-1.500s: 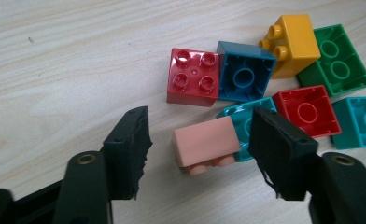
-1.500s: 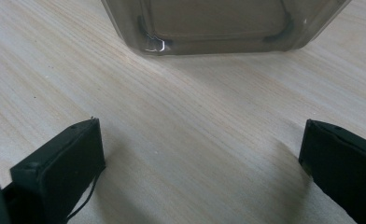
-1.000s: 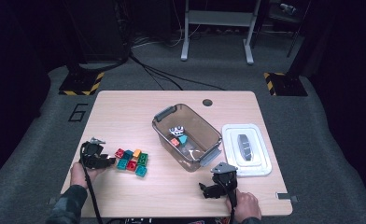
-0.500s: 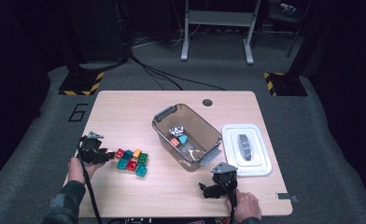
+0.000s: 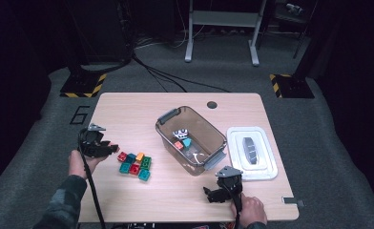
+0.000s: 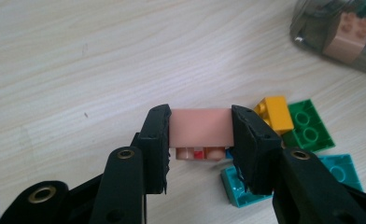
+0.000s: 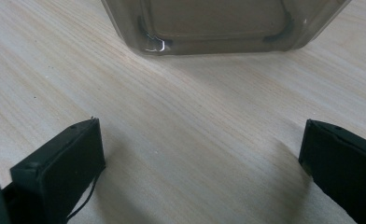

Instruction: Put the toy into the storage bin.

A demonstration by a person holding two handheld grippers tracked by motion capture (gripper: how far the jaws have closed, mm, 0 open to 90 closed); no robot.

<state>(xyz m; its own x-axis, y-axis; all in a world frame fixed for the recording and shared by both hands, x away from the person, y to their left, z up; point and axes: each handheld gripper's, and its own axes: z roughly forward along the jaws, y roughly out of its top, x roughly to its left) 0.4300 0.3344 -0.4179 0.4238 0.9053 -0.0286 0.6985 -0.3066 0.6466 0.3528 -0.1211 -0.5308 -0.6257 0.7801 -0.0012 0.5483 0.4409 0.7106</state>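
1. The left hand-held gripper is clamped on a pale pink brick, one jaw pressed to each of its sides; studs show on the brick's underside.
2. In the high view that left hand-held gripper sits near the left edge of the counter, just left of a small cluster of loose bricks.
3. In the left gripper view the pink brick hangs above the counter, with a yellow brick, a green brick and a teal brick lying just beyond and to the right of it.
4. The right hand-held gripper rests at the near right of the counter, its jaws spread wide with nothing between them; its own view shows bare wood between them.
5. A clear bin stands mid-counter, just beyond the right gripper, holding a few bricks.
6. The bin's white lid lies flat to the right of it.
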